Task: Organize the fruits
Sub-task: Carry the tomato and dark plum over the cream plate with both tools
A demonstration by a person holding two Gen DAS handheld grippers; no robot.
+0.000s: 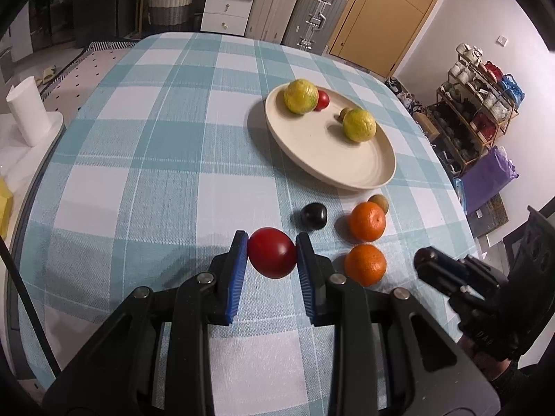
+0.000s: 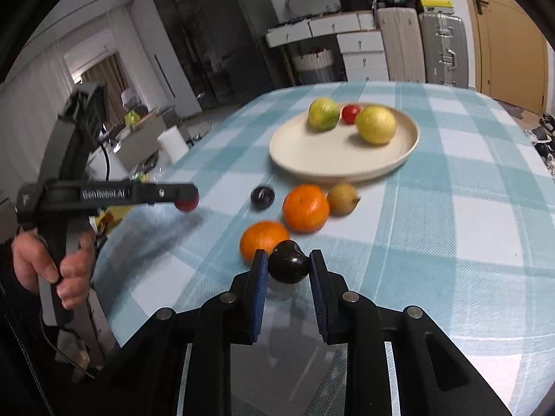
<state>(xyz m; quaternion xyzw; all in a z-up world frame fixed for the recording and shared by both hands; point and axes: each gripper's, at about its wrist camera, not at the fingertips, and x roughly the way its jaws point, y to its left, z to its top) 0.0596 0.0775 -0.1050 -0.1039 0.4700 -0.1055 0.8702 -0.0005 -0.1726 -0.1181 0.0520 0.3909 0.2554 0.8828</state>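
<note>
My left gripper (image 1: 272, 256) is shut on a red tomato (image 1: 271, 257) and holds it above the checked cloth; it also shows in the right wrist view (image 2: 187, 202). My right gripper (image 2: 289, 266) is shut on a dark plum (image 2: 288, 265); it shows in the left wrist view (image 1: 428, 260) at the right. A cream plate (image 1: 347, 163) holds two yellow-green citrus fruits (image 1: 300, 96), (image 1: 359, 125), a small red tomato (image 1: 322, 100) and a small brown fruit (image 1: 344, 113). On the cloth lie two oranges (image 1: 367, 221), (image 1: 365, 264), another dark plum (image 1: 314, 215) and a brown kiwi (image 1: 379, 202).
The table wears a blue-and-white checked cloth (image 1: 156, 159). A white paper roll (image 1: 28, 114) stands off the table's left side. Suitcases (image 1: 314, 10), drawers (image 1: 229, 3) and a door stand beyond the far edge. A shoe rack (image 1: 475, 111) is at the right.
</note>
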